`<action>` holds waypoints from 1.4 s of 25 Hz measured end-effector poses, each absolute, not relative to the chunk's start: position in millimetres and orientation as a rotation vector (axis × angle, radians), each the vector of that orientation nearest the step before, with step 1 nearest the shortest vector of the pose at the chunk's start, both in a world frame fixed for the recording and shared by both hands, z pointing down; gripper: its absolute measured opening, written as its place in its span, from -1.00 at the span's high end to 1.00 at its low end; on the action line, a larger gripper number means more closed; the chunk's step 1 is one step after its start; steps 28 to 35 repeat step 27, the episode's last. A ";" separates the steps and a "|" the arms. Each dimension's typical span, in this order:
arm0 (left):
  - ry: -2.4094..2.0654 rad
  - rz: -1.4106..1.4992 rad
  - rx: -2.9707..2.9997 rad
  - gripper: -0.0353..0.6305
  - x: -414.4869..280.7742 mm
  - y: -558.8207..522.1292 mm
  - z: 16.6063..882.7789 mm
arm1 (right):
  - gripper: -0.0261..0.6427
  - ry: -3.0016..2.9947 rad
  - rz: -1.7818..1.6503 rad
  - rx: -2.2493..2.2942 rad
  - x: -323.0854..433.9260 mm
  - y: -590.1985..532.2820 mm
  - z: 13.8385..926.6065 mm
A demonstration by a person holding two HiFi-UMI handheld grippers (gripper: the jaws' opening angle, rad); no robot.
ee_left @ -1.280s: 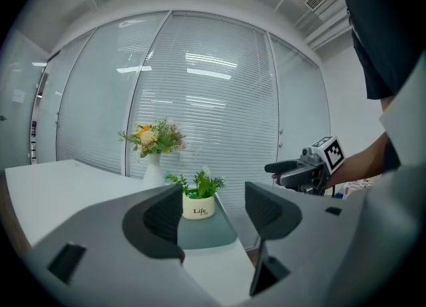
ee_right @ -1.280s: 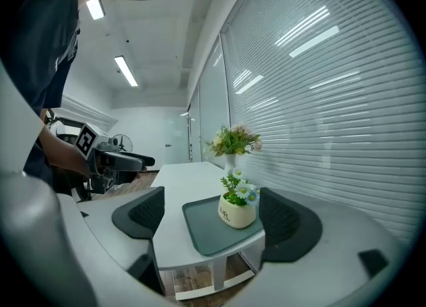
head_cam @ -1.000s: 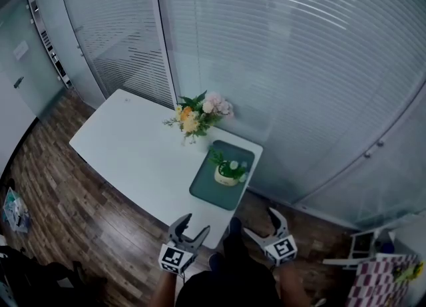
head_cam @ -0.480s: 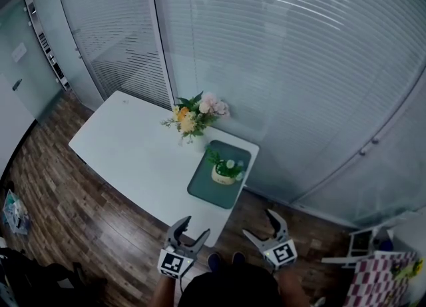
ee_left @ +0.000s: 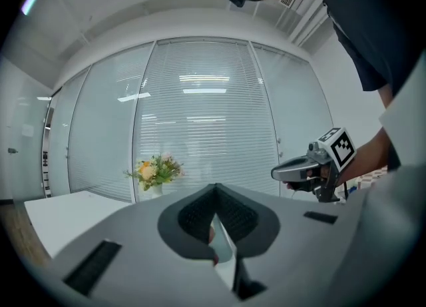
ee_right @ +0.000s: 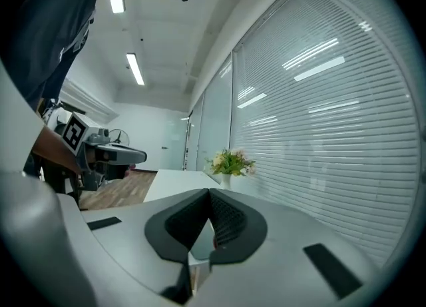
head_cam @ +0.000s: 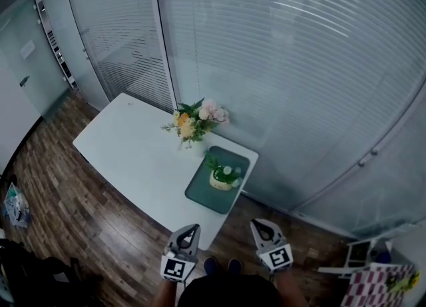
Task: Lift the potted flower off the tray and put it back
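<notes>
Both grippers just closed empty, tray only overhead

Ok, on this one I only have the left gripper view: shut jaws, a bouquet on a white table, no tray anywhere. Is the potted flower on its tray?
Observer: Yes. In the head view the potted flower stands on the green tray, at the end of the table nearer the person.
Operator: Is either gripper close to it?
Observer: No. The left gripper and right gripper are held close to the person's body, well short of the tray.
Operator: Anything in the right one?
Observer: Nothing. Both grippers' jaws have just closed, and the right gripper view shows its jaws together on empty air.
</notes>
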State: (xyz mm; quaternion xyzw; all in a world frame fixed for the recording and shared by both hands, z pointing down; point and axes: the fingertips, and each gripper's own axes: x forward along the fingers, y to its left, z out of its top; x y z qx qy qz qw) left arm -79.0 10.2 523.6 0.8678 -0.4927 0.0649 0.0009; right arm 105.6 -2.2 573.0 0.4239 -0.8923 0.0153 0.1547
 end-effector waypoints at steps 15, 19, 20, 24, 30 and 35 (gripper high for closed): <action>-1.603 0.095 2.675 0.88 -71.4 22.2 506.2 | 0.91 -2.737 0.050 1.203 118.9 -4.3 552.3; -1.621 0.102 2.651 0.88 -77.4 26.4 508.3 | 0.92 -2.734 0.057 1.225 115.9 -7.4 548.1; -1.621 0.105 2.644 0.88 -78.7 27.0 509.3 | 0.92 -2.728 0.041 1.214 114.2 -6.8 546.2; -1.620 0.095 2.625 0.88 -79.6 26.0 510.4 | 0.92 -2.676 -0.023 1.146 111.9 -3.7 534.7; -1.621 0.089 2.630 0.88 -80.5 24.0 508.9 | 0.92 -2.671 -0.041 1.139 111.2 -5.3 526.6; -1.621 0.089 2.630 0.88 -80.5 24.0 508.9 | 0.92 -2.671 -0.041 1.139 111.2 -5.3 526.6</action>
